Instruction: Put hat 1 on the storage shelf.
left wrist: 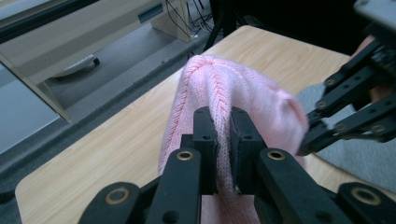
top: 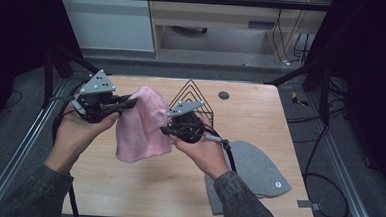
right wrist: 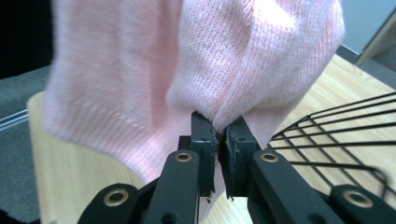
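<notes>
A pink knitted beanie [top: 143, 126] hangs above the wooden table [top: 127, 182], held up between both grippers. My left gripper [top: 131, 102] is shut on its upper left edge; in the left gripper view the pink beanie [left wrist: 243, 93] is pinched between the jaws of the left gripper [left wrist: 224, 126]. My right gripper [top: 166, 129] is shut on the beanie's right side. Seen from the right gripper view, a fold of the pink beanie [right wrist: 187, 70] is clamped in the right gripper [right wrist: 219, 130]. A grey beanie [top: 257, 174] lies flat on the table at the front right.
A black wire pyramid rack [top: 194, 96] stands on the table just behind my right gripper, and its black wire rack [right wrist: 336, 130] is close on the right in the right gripper view. A round hole [top: 223, 95] marks the table's far side. Metal rails run along both table sides.
</notes>
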`<state>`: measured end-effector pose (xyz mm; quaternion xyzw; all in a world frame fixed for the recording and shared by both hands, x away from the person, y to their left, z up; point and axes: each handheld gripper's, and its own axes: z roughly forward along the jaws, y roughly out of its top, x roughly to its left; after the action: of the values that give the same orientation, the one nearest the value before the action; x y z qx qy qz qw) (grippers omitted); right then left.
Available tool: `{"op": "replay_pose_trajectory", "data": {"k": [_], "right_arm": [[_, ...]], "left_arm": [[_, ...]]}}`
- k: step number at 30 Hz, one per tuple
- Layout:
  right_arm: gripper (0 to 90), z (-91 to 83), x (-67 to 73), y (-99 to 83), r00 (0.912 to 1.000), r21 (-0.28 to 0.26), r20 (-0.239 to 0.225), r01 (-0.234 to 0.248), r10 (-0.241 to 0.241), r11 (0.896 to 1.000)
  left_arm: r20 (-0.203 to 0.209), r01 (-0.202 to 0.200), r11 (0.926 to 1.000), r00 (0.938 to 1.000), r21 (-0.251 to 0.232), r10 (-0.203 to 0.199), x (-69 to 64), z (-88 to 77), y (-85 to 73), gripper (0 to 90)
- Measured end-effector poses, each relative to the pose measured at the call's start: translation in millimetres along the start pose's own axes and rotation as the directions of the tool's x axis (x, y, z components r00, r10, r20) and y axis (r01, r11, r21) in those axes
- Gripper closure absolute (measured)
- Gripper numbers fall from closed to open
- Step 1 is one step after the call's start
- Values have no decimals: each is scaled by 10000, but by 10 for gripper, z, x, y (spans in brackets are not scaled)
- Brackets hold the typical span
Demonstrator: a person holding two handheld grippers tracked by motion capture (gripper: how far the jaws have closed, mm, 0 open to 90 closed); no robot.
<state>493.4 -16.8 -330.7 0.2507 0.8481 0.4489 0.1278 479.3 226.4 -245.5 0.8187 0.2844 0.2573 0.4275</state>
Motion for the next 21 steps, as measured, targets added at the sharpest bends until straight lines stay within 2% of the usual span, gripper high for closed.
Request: {"op": "replay_pose_trajectory", "data": {"k": [4, 9, 12, 18, 21], "right_arm": [[849, -156, -59, 137, 9996, 22, -190, 213, -212, 9998], [850, -375, -185, 320, 9994, 34, 36, 338, -339, 9994], [849, -476, -295, 420, 9995, 43, 170, 284, -285, 9996], [849, -632, -541, 621, 9988, 26, 485, 87, -88, 10000], [849, -681, -659, 694, 9984, -32, 571, -56, 58, 10000]], "left_arm": [[-4, 15, 9999, 10000, -118, -15, 79, 37, 94, 816], [-19, 185, 9993, 9998, -328, -186, 171, 93, 272, 815], [-26, 227, 9990, 9997, -392, -228, 208, 153, 409, 815], [140, 578, 9971, 9983, -496, -571, 311, 309, 675, 815], [114, 630, 9969, 9980, -481, -625, 341, 366, 754, 815]]}}
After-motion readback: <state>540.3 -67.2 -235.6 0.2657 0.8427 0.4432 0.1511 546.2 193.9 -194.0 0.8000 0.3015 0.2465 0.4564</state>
